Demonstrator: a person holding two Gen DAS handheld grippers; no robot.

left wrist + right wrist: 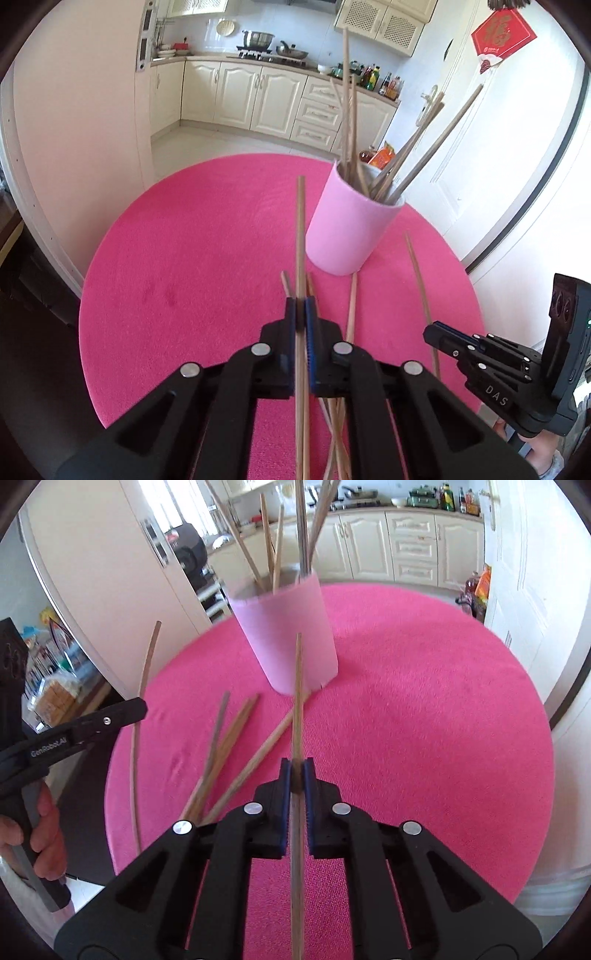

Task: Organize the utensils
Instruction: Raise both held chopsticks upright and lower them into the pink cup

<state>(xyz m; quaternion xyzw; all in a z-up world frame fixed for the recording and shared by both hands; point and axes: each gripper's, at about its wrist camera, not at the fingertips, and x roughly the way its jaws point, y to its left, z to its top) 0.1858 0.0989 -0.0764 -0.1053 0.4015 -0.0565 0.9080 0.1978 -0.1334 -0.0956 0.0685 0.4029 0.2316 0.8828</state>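
In the left wrist view my left gripper [301,301] is shut on a wooden chopstick [300,221] that points toward the pink cup [347,229]. The cup stands upright on the round pink table cover [184,277] and holds several chopsticks [347,122]. Loose chopsticks [351,306] lie in front of the cup. My right gripper [296,771] is shut on another chopstick [297,694], raised before the pink cup [288,638]. Several loose chopsticks [221,753] lie to its left. The left gripper [140,705] shows there from the side with its chopstick [144,679].
The round table drops off on all sides. Cream kitchen cabinets [258,99] and a counter stand behind it, a white door [498,166] to the right. A person's hand [40,834] grips the left tool's handle. The right gripper's body [498,365] sits at the table's right edge.
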